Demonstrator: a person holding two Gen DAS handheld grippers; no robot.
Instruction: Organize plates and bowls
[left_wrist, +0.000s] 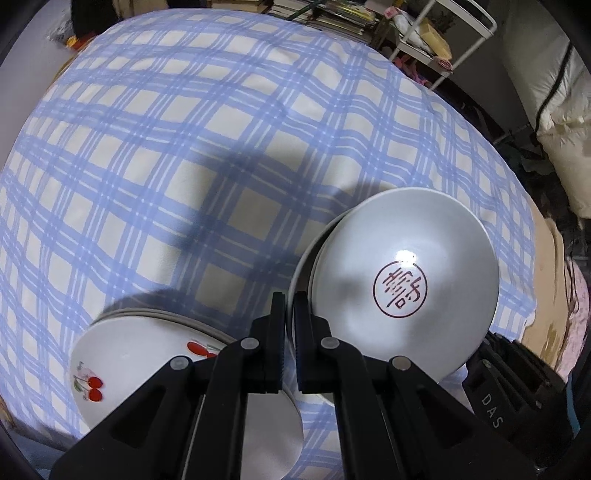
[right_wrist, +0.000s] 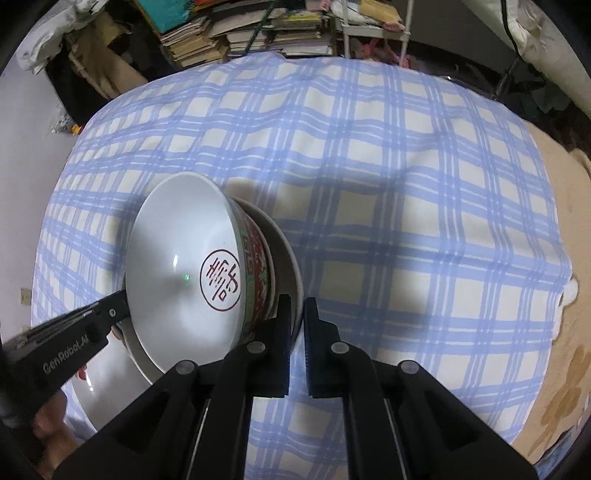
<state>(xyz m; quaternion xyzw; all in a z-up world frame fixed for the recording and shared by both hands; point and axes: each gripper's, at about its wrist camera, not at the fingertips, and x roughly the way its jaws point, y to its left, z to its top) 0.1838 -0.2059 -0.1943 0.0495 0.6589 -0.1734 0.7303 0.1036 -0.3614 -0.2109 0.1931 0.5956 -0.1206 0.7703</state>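
On the counter, under a blue-and-white checked cloth (left_wrist: 207, 147), two groups of dishes sit side by side. Toward the right in the left wrist view is a stack of bowls whose top bowl (left_wrist: 406, 280) is white inside with a red circular character stamp at its bottom; the right wrist view shows this same bowl's (right_wrist: 184, 266) outside painted red and green, and it sits tilted in a plain white bowl (right_wrist: 286, 258) beneath it. The left gripper (left_wrist: 290, 306) is clenched on the near rim of this stack, its jaws almost together with a thin white edge between them; which bowl's rim that is cannot be told for certain. Just left of it lies a stack of white plates (left_wrist: 122, 354) decorated with red cherries, partly hidden by the gripper's body. The right gripper (right_wrist: 295, 310) is clenched too, its jaws pulled close with only cloth visible in the narrow gap, just beside the right edge of the lower white bowl and not gripping it. Beyond the counter are piled books (right_wrist: 258, 33) and a white metal rack (left_wrist: 443, 40).
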